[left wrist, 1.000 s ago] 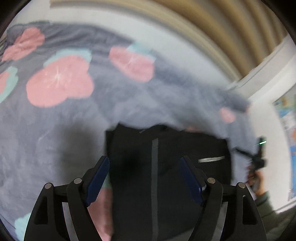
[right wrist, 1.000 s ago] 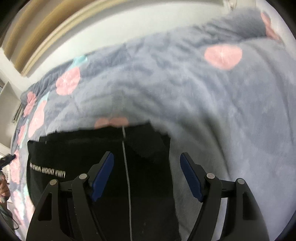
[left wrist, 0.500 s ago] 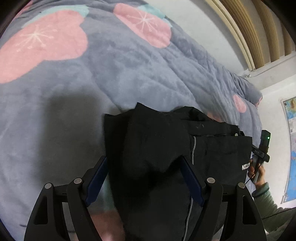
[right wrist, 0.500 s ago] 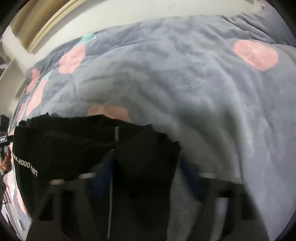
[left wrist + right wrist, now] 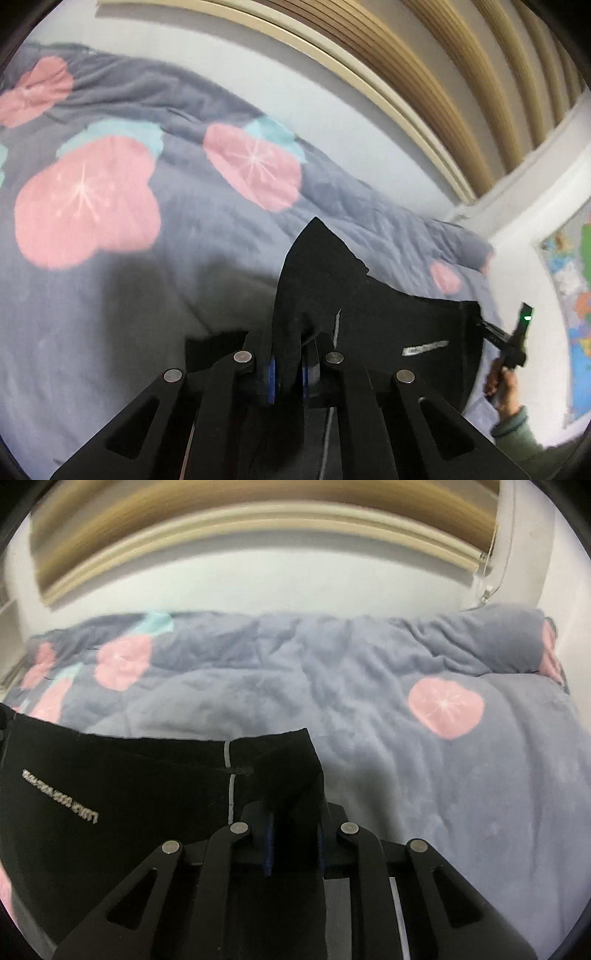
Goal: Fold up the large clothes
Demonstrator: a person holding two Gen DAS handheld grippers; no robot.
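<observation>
A black garment [image 5: 399,325] with a thin grey stripe and small silver lettering hangs lifted above the bed. My left gripper [image 5: 288,373] is shut on one corner of it, with a black point of cloth sticking up past the jaws. My right gripper [image 5: 293,845] is shut on the other corner of the garment [image 5: 122,786], whose top edge stretches taut to the left. In the left wrist view the right gripper [image 5: 511,343] and the hand holding it show at the far edge of the cloth.
A grey-blue quilt [image 5: 155,236] with pink and teal blossoms covers the bed below; it also shows in the right wrist view [image 5: 424,738]. A white wall and wooden blinds [image 5: 461,92] stand behind. A colourful map [image 5: 574,295] hangs at the right.
Both grippers were open over the garment lying on the quilt. They have closed on its corners and lifted it, and the cloth now hangs stretched between them.
</observation>
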